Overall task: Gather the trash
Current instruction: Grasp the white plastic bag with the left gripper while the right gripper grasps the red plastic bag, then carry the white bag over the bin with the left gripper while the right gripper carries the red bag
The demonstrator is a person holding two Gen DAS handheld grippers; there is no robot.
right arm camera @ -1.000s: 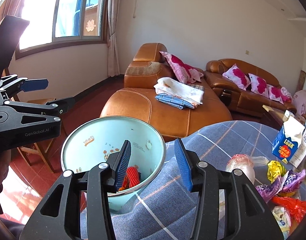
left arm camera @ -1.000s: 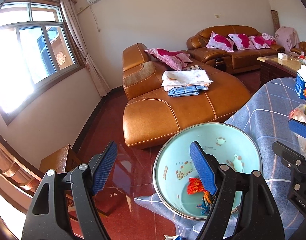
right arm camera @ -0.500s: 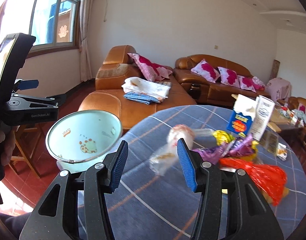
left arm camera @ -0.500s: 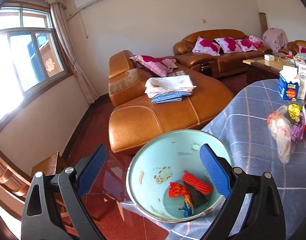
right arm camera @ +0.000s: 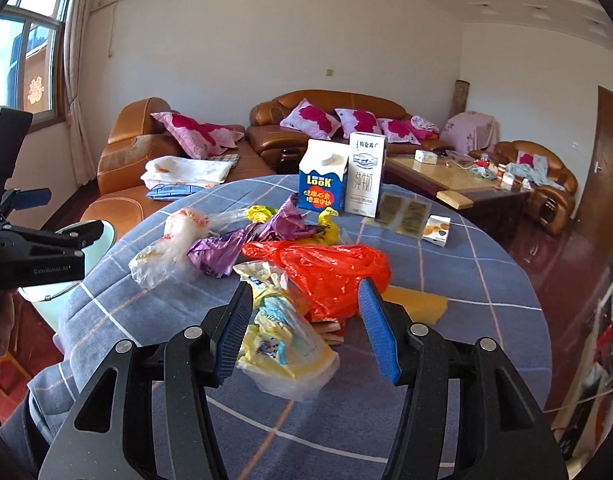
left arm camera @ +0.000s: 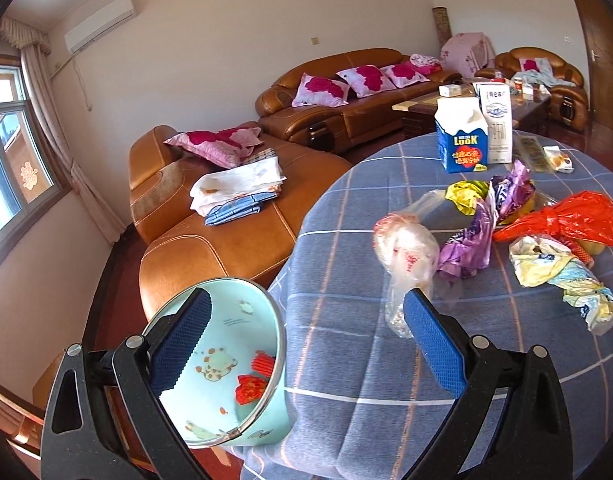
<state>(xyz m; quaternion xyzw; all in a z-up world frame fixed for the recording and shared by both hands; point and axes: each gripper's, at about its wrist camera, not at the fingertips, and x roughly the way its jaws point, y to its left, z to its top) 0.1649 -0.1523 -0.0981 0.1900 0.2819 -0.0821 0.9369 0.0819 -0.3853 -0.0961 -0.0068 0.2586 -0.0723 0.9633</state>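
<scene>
A light blue bin (left arm camera: 262,420) stands at the table's left edge with red wrappers (left arm camera: 250,386) inside. My left gripper (left arm camera: 306,340) hovers over the bin's rim and the cloth edge, its jaws opening with nothing between them. A clear plastic bag (left arm camera: 406,248) lies just beyond its right finger. My right gripper (right arm camera: 306,328) is low over the trash pile, its jaws opening. A yellow and blue wrapper bag (right arm camera: 282,344) lies between its fingers, and the pads are not pressing on it. A red plastic bag (right arm camera: 326,272) and a purple wrapper (right arm camera: 226,248) lie just behind.
The round table (right arm camera: 486,280) has a blue checked cloth. At its far side stand a blue carton (right arm camera: 322,184) and a white milk carton (right arm camera: 364,176), with a small box (right arm camera: 436,232) to their right. Leather sofas (right arm camera: 338,120) and a coffee table (right arm camera: 446,180) stand behind. My left gripper's body (right arm camera: 46,248) is at the left.
Both views have swung right, from the bin to the trash on the table. The left jaws have spread much wider and the right jaws a little. The bin now sits at the left.
</scene>
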